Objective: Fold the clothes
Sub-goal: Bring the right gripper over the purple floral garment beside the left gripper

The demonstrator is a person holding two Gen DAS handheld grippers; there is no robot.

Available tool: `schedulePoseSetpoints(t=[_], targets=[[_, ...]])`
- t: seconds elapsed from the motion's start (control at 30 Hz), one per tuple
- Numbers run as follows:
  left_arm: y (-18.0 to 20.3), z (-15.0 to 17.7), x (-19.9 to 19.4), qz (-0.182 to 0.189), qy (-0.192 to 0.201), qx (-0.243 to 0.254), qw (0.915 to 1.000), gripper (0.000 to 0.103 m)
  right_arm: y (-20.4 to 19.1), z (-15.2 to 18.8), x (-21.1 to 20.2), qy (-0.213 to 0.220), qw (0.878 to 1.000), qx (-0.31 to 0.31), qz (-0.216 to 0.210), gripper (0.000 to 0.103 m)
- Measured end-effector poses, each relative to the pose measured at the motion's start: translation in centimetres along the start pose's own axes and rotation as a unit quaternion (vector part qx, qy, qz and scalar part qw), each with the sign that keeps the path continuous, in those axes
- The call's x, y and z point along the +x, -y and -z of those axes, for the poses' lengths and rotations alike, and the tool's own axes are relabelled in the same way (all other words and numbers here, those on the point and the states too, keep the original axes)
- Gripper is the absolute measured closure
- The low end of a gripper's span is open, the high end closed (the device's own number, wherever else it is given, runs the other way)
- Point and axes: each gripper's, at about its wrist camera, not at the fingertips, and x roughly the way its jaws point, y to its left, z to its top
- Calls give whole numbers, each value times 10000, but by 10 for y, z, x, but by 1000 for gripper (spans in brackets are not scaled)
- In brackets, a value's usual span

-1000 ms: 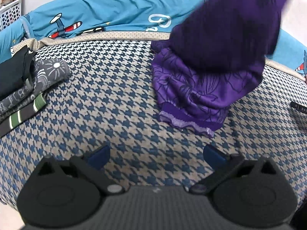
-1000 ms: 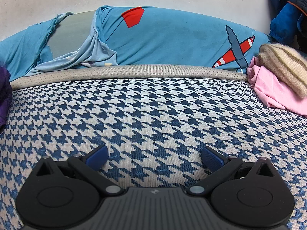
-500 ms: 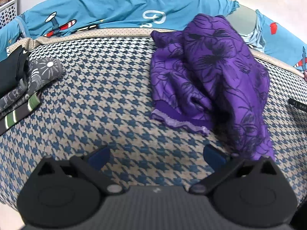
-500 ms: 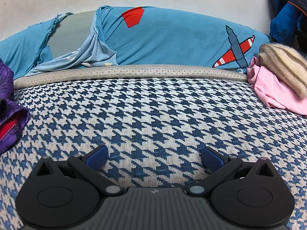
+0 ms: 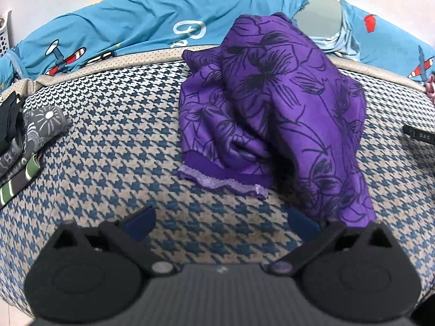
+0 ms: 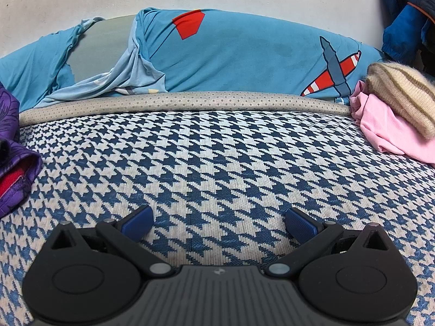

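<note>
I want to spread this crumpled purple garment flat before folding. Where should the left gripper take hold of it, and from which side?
Probably the ruffled hem band of the purple garment. It lies flat on the houndstooth cover as a free edge facing the open left gripper, so a low, straight-ahead approach should catch it. The bunched hump behind offers no clean edge.

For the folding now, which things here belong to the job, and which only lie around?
Job:
purple floral garment
left gripper
right gripper

Lying about:
folded clothes stack
pink garment
beige knit
airplane-print blue sheet
</note>
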Motion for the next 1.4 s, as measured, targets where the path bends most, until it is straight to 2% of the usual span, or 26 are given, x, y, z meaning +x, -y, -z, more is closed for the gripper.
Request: schedulePoseSetpoints(t=[0.43,0.63,0.7,0.9,1.03,1.23,1.4], targets=[[14,-7,18,62,-65,-97,9999,0,2,-3,-1,-72,10000,58,-18,0],[23,-7,18,-87,46,60,9999,0,-9,-11,-13,-536,9982,200,155,0],[24,-8,19,-191,60,49,9998,0,-15,-17,-22,-680,9974,247,-34,0],[23,-5,16,-337,70,-56,9994,0,-45,-34,-80,-368,9936,410,-987,0],[25,-2,17,-350,-8,-96,9993,0,-70,-34,-105,-488,9892,291,-1348,0],[32,2,16,-466,-38,45,9989,0,-92,-27,-134,-517,9883,-7,-1434,0],[39,4,12,-532,-41,184,9984,0,-101,-18,-146,-754,9865,28,-1457,0]])
